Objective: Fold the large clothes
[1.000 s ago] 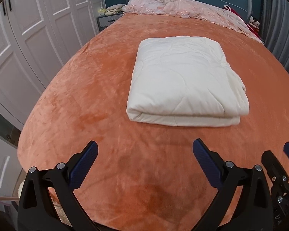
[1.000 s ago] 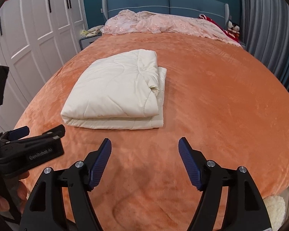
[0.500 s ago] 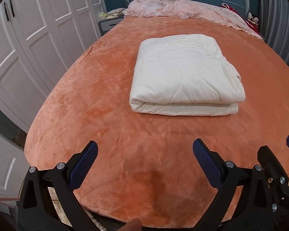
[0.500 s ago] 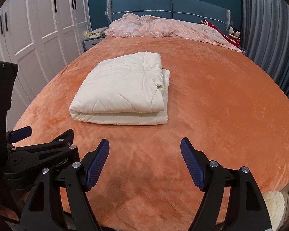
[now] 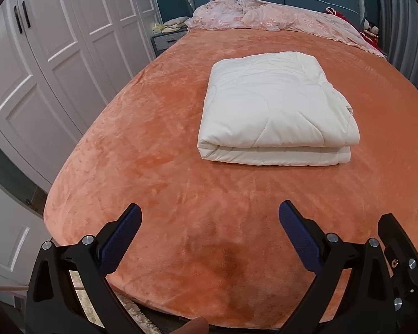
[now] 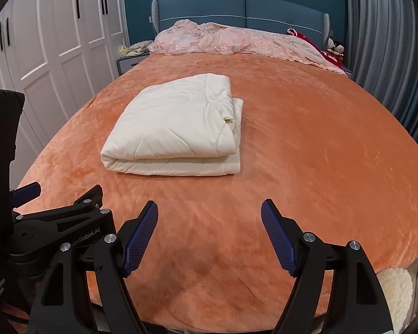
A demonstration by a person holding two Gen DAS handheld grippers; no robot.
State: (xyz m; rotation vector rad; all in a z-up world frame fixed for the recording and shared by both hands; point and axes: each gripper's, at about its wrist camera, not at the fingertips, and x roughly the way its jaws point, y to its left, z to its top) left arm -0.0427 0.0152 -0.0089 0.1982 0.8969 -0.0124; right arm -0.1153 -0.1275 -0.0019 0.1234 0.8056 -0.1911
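Observation:
A cream quilted blanket (image 5: 275,108) lies folded into a thick rectangle in the middle of the orange bed cover (image 5: 153,144). It also shows in the right wrist view (image 6: 175,128), left of centre. My left gripper (image 5: 210,231) is open and empty, held over the foot of the bed, well short of the blanket. My right gripper (image 6: 209,231) is open and empty, beside the left one and equally far back. The left gripper's body shows at the left of the right wrist view (image 6: 56,222).
A crumpled pink cover (image 6: 236,41) lies along the blue headboard (image 6: 236,8). White wardrobe doors (image 5: 42,55) run along the left side. Grey curtains (image 6: 390,41) hang on the right. A nightstand (image 5: 167,40) stands at the bed's far left corner.
Both grippers have drawn back from the blanket toward the foot of the bed and tilted up, so more of the room shows. The folded blanket has not moved.

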